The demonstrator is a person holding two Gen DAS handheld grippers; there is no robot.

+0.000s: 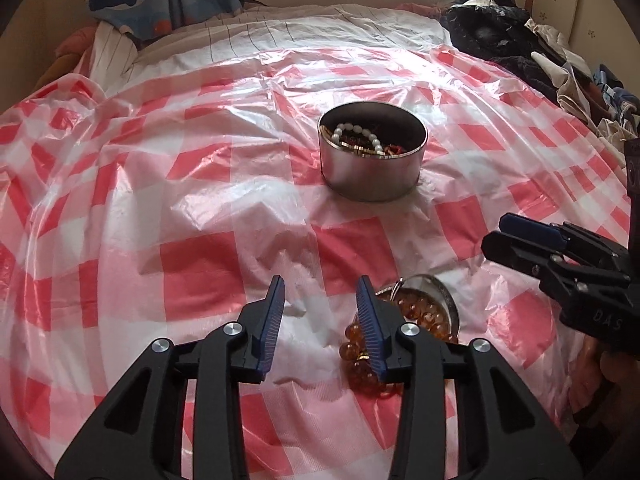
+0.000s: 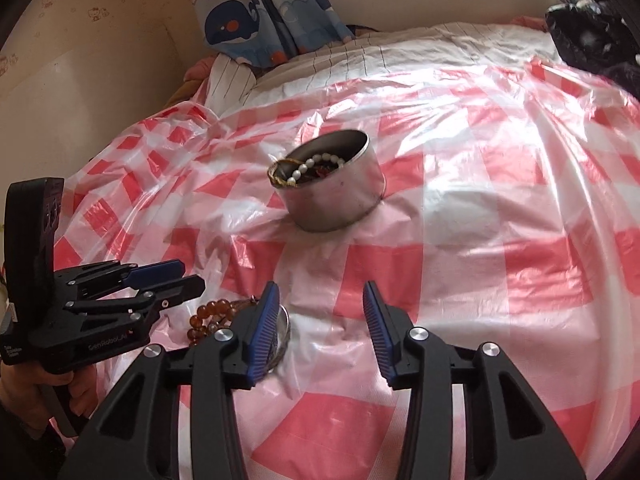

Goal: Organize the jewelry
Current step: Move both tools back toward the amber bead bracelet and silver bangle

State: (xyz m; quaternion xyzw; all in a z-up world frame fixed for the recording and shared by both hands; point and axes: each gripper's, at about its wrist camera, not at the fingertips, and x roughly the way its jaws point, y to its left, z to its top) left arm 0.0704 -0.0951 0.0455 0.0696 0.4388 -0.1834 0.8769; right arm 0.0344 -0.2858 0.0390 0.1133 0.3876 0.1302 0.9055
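**Amber beads spilled short of the tin**

Across the red-and-white checked plastic sheet (image 1: pixel 192 264), a round metal tin (image 1: pixel 372 168) stands upright — pearl bracelet (image 1: pixel 360 134) draped over dark jewelry inside. Wide, crinkled, glossy sheet lies bare on every side of the tin. Well short of the tin, a small glass jar (image 1: pixel 434 304) lies tipped over, smooth amber bead strand (image 1: pixel 360 360) trailing from its mouth. Beside the beads, the left gripper (image 1: pixel 320 312) has its ribbed blue pads spread, holding nothing; one pad touches the strand. Right gripper (image 2: pixel 320 312) hangs likewise parted and unloaded just beyond the jar. Beyond the tin, striped bedding (image 2: pixel 400 48) and whale-print curtains (image 2: pixel 256 12) border the sheet.
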